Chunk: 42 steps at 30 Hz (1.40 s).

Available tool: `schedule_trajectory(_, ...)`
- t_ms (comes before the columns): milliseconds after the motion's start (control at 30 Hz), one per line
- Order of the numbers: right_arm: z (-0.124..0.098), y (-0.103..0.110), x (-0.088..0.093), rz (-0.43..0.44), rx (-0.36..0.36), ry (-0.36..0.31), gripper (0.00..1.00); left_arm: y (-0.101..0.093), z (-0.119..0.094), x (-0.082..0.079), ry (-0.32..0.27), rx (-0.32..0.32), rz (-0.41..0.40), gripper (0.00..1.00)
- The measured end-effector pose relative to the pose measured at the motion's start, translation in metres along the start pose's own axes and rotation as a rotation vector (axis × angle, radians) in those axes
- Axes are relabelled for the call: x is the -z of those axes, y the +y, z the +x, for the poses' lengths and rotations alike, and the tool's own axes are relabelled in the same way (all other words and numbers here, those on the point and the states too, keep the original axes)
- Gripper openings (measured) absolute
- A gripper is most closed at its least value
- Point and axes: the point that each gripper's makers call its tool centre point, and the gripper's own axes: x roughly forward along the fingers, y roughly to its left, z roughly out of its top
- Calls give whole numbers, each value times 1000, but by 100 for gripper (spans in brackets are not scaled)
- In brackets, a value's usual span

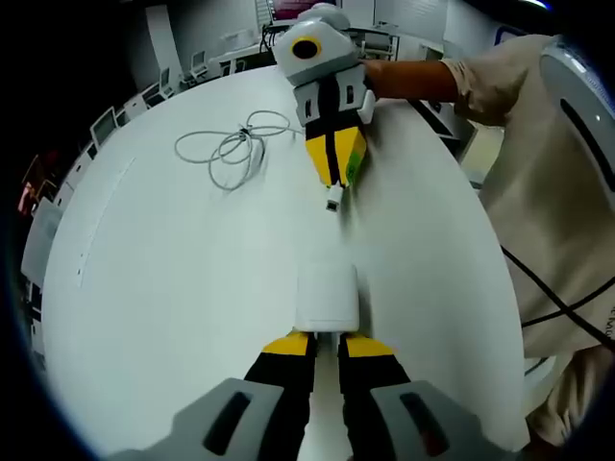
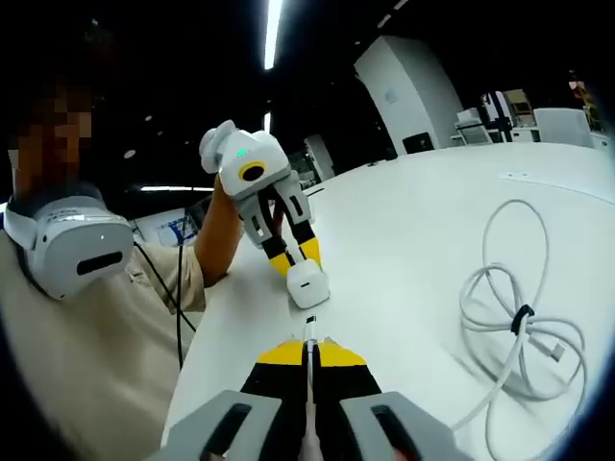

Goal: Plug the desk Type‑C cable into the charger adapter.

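Observation:
My left gripper (image 1: 329, 338) is shut on the white charger adapter (image 1: 327, 298), held just above the white table (image 1: 173, 279). My right gripper (image 1: 333, 182) comes in from the far side, shut on the cable's Type-C plug (image 1: 333, 200), which points at the adapter across a gap. In the right gripper view, my right gripper (image 2: 310, 348) pinches the plug (image 2: 309, 325), and beyond it the left gripper (image 2: 296, 257) holds the adapter (image 2: 307, 283). The rest of the white cable lies coiled (image 2: 514, 327) on the table, also seen as a coil (image 1: 235, 144).
A person in a beige top (image 1: 548, 192) stands at the table's edge, wearing a white headset (image 2: 72, 250) with a dark lead hanging down. Chairs (image 1: 144, 96) and desks line the far side of the room.

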Motion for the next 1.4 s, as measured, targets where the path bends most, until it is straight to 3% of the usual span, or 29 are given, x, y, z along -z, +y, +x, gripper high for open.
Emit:
schedule_trajectory(167, 3, -3, -4, 43, -36, 4, 2, 0, 0, 0, -3, -1, 0, 11)
schedule_trajectory(1000, 28, 1, -11, 52, -120, 62, 2, -1, 0, -1, 8, -7, 10, 11)
schedule_trajectory(1400, 34, 3, -16, 62, -151, 51, 3, -1, 1, -2, 8, -8, 11, 11)
